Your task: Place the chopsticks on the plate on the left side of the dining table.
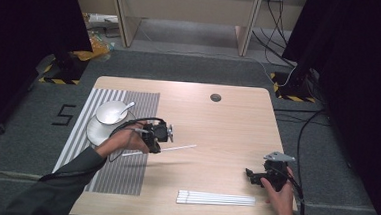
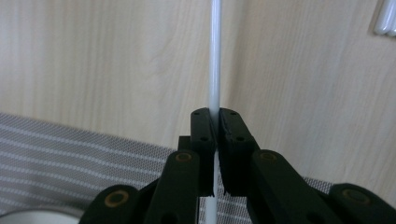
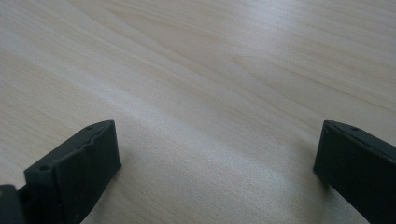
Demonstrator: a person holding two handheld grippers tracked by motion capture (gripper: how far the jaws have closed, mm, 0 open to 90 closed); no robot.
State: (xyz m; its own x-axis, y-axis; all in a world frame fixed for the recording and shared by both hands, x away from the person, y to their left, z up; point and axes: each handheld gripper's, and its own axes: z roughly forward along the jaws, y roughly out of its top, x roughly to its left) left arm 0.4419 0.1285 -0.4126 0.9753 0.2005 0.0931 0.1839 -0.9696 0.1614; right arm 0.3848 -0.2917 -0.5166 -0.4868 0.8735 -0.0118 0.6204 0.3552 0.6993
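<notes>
While the left tool (image 2: pixel 216 122) stays out of it, clamped on a thin white stick (image 2: pixel 214 56) whose long axis runs straight ahead past its tips, the right tool (image 3: pixel 217 154) rests apart and empty, nearer the stick bundle (image 1: pixel 216 198) on the table (image 1: pixel 227 125).

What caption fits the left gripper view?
Left gripper shut on a thin white stick above the wooden table.

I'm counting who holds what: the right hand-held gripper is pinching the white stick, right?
Not quite: the left hand-held gripper is pinching the white stick, as the left gripper view shows. The right hand-held gripper stands open over the bare table.
</notes>
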